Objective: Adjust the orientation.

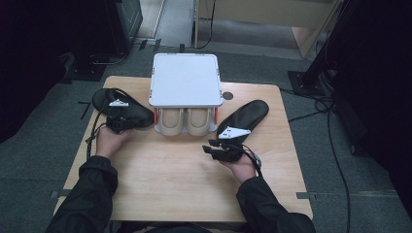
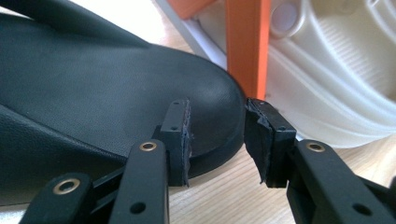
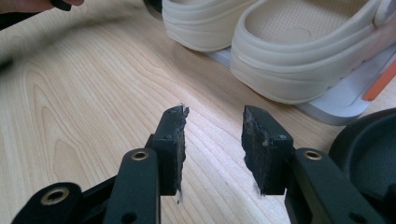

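Two black sandals lie on the wooden table [image 1: 170,179]. The left sandal [image 1: 103,98] [image 2: 93,79] lies left of a white rack [image 1: 184,80]. My left gripper [image 1: 137,119] [image 2: 217,140] is open at that sandal's rounded end, one jaw over the sole and the other just off its edge. The right sandal [image 1: 248,113] [image 3: 369,149] lies right of the rack. My right gripper [image 1: 210,145] [image 3: 212,149] stands open over bare wood beside it, nothing between its jaws. Two beige clogs [image 1: 173,122] [image 1: 199,122] [image 3: 299,60] sit under the rack.
The rack has orange posts [image 2: 247,42] and a pale base plate [image 3: 336,105] under the clogs. A second clog [image 3: 205,23] lies farther off in the right gripper view. A round hole [image 1: 228,95] is in the table beside the rack. Cables [image 1: 335,145] run across the floor.
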Tool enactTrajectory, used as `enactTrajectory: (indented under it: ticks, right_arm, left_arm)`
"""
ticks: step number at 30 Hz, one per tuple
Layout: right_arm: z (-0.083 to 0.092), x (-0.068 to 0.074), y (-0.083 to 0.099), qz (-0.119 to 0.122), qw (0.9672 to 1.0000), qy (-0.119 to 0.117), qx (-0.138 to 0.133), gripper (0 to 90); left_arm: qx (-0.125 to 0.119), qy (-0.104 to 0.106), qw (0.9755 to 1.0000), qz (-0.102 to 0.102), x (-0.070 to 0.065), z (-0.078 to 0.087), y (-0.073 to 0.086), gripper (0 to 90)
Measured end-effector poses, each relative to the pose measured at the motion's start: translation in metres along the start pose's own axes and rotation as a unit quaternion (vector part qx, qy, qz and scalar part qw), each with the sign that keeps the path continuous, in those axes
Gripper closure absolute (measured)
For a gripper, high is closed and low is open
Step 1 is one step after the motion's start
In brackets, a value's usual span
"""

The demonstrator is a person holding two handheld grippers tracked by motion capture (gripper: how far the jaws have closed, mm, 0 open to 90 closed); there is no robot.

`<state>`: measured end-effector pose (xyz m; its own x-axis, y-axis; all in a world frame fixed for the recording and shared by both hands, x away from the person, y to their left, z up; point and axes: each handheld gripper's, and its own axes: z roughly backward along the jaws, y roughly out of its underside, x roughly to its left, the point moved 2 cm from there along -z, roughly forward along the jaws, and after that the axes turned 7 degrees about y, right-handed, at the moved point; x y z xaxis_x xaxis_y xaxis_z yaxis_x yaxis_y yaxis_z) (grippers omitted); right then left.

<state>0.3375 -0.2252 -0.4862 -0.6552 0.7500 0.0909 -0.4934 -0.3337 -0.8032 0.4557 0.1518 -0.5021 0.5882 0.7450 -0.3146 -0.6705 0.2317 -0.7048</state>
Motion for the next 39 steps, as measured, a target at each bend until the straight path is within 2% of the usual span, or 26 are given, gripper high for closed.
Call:
enactTrajectory:
  ticks: [8,12,15,19,21,25,39]
  right_arm:
    - [0.0,-0.001,0.002,-0.003,1.0,0.004,0.004,59.9]
    - [0.0,-0.001,0.003,-0.003,1.0,0.004,0.004,59.9]
    - [0.0,-0.001,0.002,-0.004,1.0,0.003,0.003,59.9]
    - [0.0,-0.001,0.002,-0.003,1.0,0.002,0.003,59.9]
    - [0.0,-0.001,0.002,-0.004,1.0,0.001,0.001,59.9]
    - [-0.003,-0.002,0.002,-0.008,1.0,-0.004,0.003,60.0]
    - [-0.015,-0.003,-0.007,-0.009,0.9998,-0.018,0.001,60.0]
  left_arm:
    - [-0.003,0.008,0.9999,0.005,0.003,-0.001,0.002,61.7]
    - [-0.005,0.003,1.0,0.0,0.001,0.003,0.007,63.8]
    - [-0.002,0.009,0.9999,0.006,0.002,0.007,0.01,64.2]
    - [0.005,0.007,0.9999,0.01,0.001,0.012,0.013,64.8]
    - [0.005,0.008,0.9999,0.007,0.0,0.013,0.015,64.8]
    - [0.002,0.015,0.9997,0.02,0.002,0.02,0.02,65.4]
    - [-0.001,0.02,0.9992,0.034,0.003,0.039,0.037,65.8]
